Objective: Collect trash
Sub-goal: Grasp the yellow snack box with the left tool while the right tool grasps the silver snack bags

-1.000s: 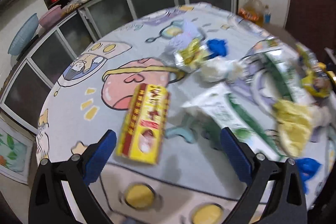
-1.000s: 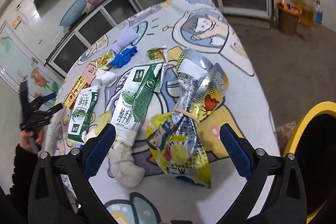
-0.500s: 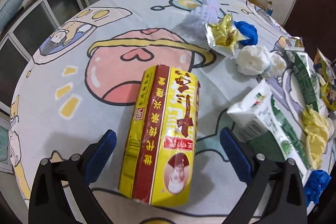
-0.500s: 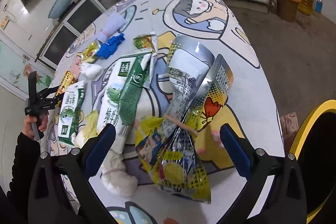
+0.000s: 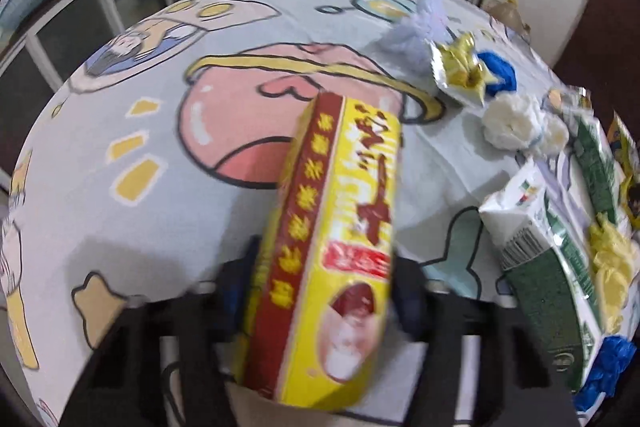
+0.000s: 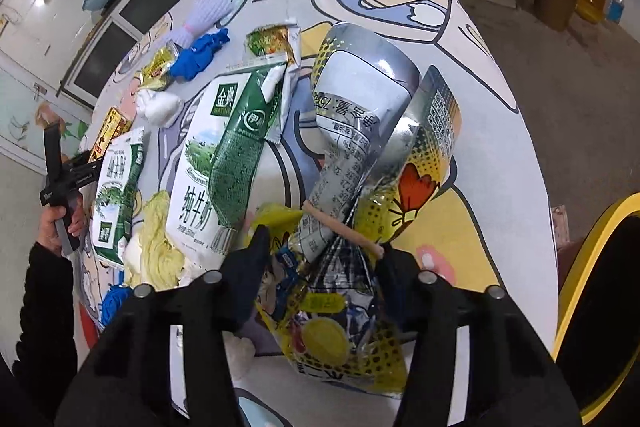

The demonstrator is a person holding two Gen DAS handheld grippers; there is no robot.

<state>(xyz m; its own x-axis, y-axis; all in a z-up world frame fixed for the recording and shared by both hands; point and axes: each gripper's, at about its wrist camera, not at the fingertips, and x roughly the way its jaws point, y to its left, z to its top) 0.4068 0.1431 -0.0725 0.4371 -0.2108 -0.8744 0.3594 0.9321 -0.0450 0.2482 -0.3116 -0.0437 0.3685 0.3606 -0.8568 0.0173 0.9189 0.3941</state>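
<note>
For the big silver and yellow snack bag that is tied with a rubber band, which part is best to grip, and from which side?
Grip the snack bag at its pinched waist, where the rubber band bunches the foil narrow. It lies flat on the table, so come from above, one finger on each side of the waist. The right gripper is already placed this way, its jaws having just been closing around that neck. The wide ends would probably only crumple.

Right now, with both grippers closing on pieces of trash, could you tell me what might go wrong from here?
1. The left gripper has just been closing on the near end of the long yellow and red box; held so far from its middle, the box may tip or slide out when lifted.
2. The right gripper has just been closing on the crinkled snack bag at its tied neck. A milk carton and yellow glove lie close and could be dragged along.
</note>
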